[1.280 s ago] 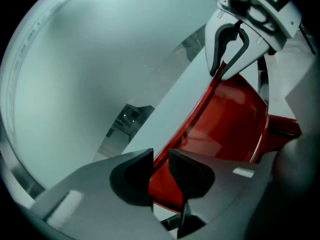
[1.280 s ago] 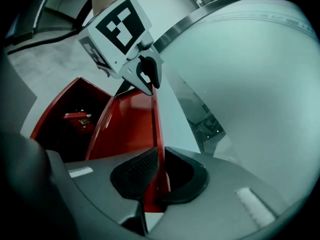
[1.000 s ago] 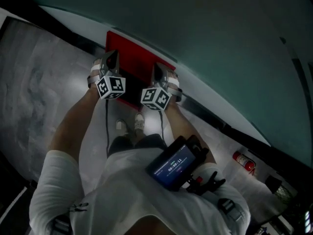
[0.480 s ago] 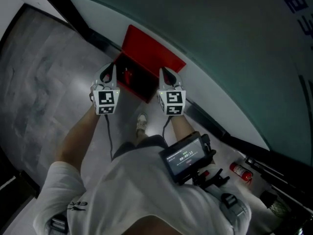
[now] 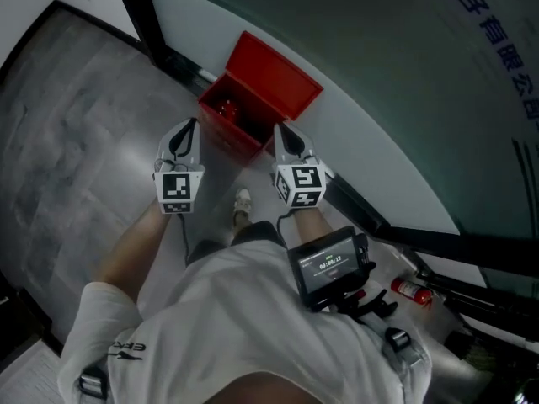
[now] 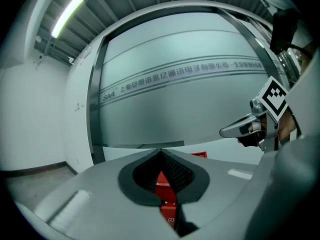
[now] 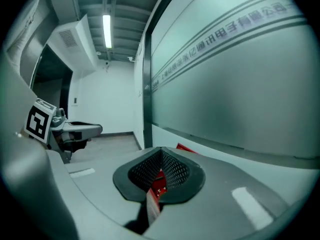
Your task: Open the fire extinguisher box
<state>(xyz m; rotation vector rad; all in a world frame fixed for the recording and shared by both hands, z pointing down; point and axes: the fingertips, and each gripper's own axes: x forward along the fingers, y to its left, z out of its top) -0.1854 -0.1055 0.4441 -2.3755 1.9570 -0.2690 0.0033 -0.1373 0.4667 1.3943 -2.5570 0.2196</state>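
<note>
While both grippers hung over the grey floor (image 5: 76,133), the frosted glass wall (image 5: 404,74) carried the only clear writing: a band of blue Chinese characters whose end looked like 电子有限公司 (the rest of the line was too small to trust). Against the foot of that wall stood the red fire extinguisher box (image 5: 229,133), its lid already up and leaning back on the white base panel, with a red extinguisher (image 5: 226,108) showing inside. No label could be made out on the box. Seen from the head view, the box lay just ahead of and between the two sets of tips. The left gripper (image 5: 191,123) was near its left front corner and the right gripper (image 5: 278,126) by its right side. Each gripper's jaws were pressed together with nothing in them, and in both gripper views the box appeared only as a red sliver below the closed tips. On the person's chest a small screen (image 5: 330,265) showed digits too fine to read, and a second extinguisher (image 5: 409,291) lay on the floor well apart to the right.
</note>
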